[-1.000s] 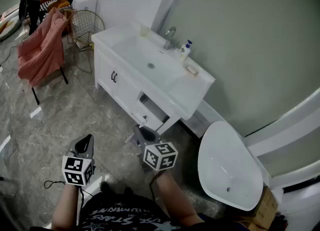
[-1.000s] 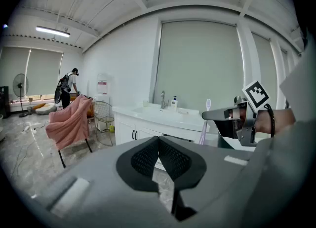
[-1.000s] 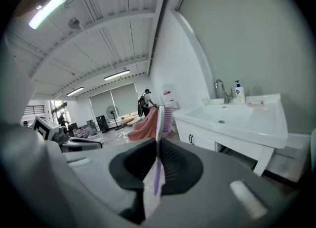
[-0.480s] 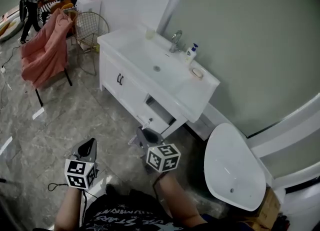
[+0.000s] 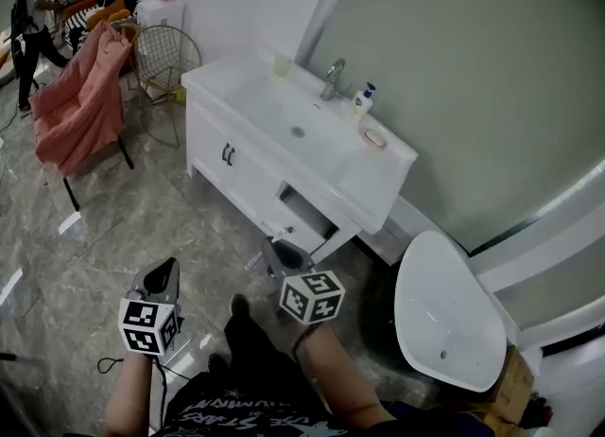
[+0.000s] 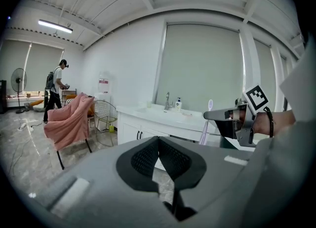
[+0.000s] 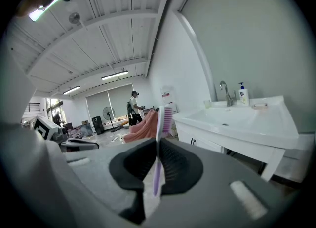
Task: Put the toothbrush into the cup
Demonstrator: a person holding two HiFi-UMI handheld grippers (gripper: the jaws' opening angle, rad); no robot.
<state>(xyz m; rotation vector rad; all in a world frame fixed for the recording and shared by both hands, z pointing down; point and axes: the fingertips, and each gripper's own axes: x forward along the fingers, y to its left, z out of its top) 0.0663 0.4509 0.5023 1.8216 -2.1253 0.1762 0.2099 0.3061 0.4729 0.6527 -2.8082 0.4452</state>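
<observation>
A purple-and-white toothbrush (image 7: 158,148) stands upright between the pads of my right gripper (image 7: 157,165), bristles (image 7: 167,118) at the top. In the left gripper view the toothbrush (image 6: 206,126) sticks up from the right gripper (image 6: 224,116). In the head view the right gripper (image 5: 280,253) is held low in front of the white vanity (image 5: 378,201). The small pale cup (image 5: 281,64) stands on the vanity's far left corner, well away from both grippers; the cup (image 7: 207,103) sits left of the faucet. My left gripper (image 5: 163,276) is shut and holds nothing.
On the vanity are a faucet (image 5: 333,76), a soap bottle (image 5: 359,101) and a soap dish (image 5: 375,137). A drawer (image 5: 304,222) below hangs open. A white oval fixture (image 5: 444,317) lies right. A chair with pink cloth (image 5: 80,95), a wire chair (image 5: 165,57) and a person (image 5: 33,19) are left.
Both grippers have moved a little closer to the vanity, with the toothbrush still held. A leg now shows between them, and a person has come into view at the far left.
</observation>
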